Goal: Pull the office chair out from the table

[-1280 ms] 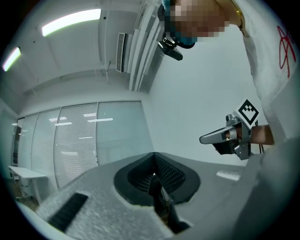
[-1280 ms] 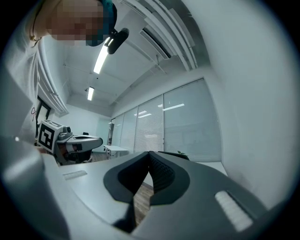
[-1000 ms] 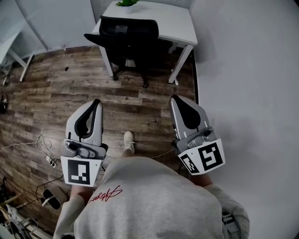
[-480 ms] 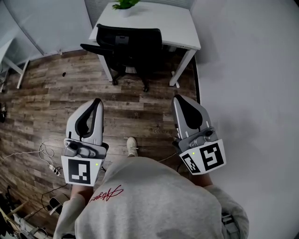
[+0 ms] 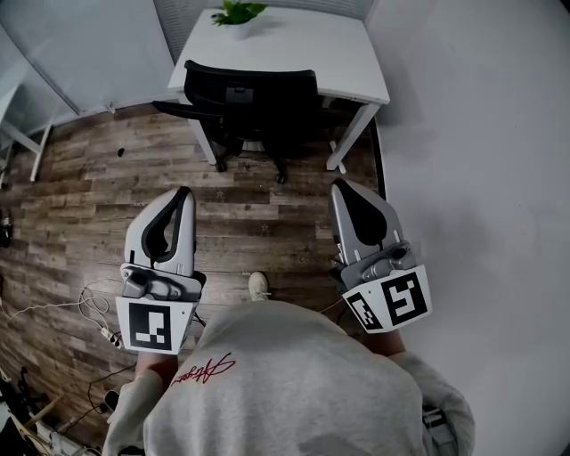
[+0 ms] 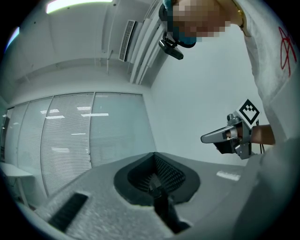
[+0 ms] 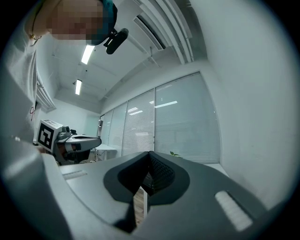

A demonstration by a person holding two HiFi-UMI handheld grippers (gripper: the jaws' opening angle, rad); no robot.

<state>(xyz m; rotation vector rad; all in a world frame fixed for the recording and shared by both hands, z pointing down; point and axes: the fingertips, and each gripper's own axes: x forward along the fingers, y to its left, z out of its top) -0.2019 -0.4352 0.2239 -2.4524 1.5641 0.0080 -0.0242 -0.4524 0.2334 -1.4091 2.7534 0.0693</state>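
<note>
We hold both grippers, left gripper (image 5: 182, 199) and right gripper (image 5: 343, 194), pressed together and empty; the office chair (image 5: 252, 102) sits tucked under the white table (image 5: 356, 67) at frame top, a potted plant (image 5: 237, 14) on it, cables (image 5: 93, 307) lower left.

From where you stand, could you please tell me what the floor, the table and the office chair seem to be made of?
The floor looks like matt wood-grain planks with staggered seams; real wood or laminate, I cannot tell. The table is smooth plain white, perhaps laminate or painted. The office chair is matt black, probably plastic or mesh; unclear.
</note>
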